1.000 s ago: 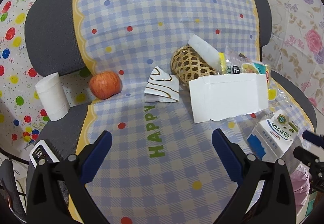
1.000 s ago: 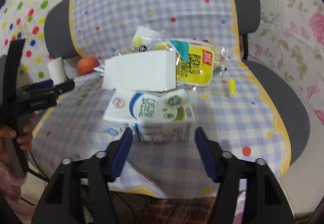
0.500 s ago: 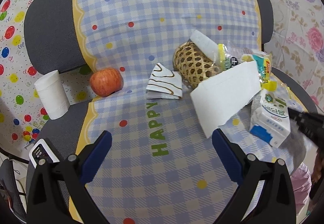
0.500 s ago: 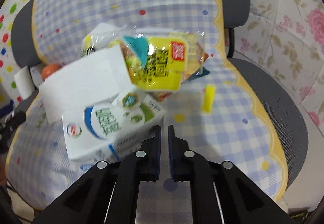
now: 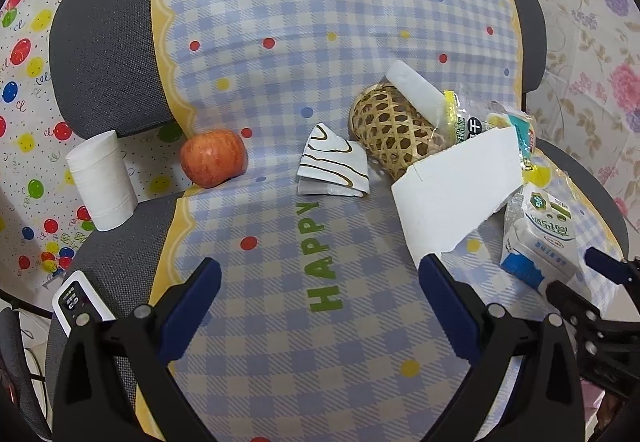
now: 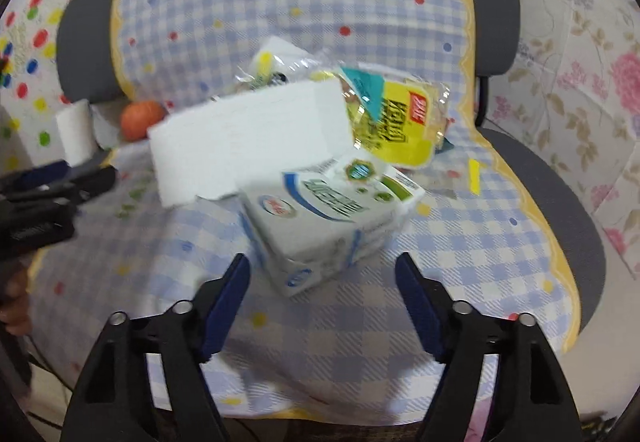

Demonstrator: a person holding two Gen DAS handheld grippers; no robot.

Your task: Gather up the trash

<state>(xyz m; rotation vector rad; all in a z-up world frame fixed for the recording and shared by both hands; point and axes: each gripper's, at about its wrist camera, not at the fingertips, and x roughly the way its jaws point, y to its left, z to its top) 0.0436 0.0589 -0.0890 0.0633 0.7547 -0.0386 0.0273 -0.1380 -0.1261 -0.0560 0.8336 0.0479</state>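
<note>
1. The chair (image 5: pixel 100 54) is serving as the work surface, with a checked cloth (image 5: pixel 320 22) running down its back and over its seat, so everything is lying on the sloping fabric
2. A torn white cardboard box (image 6: pixel 244 138) is leaning on the heap at the right of the seat, resting partly over the milk carton (image 6: pixel 324 222); I judge it is trash waiting its turn
3. The milk carton is lying on its side near the seat's front, tilted against the box, just ahead of the right gripper (image 6: pixel 322 282); it looks like the piece being collected now
4. The right gripper's jaws have just been opening and are standing apart, short of the carton's corner and pressing on nothing; I read this as lining up for a wider grip
5. The left gripper (image 5: pixel 320 282) is hanging released over the bare middle of the cloth, holding nothing
6. A woven basket (image 5: pixel 390 130) is tipped over behind the box, with a yellow snack wrapper (image 6: pixel 394 118) spilling beside it
7. An apple (image 5: pixel 212 158) and a folded napkin (image 5: pixel 332 166) are sitting well apart from the heap, untouched
</note>
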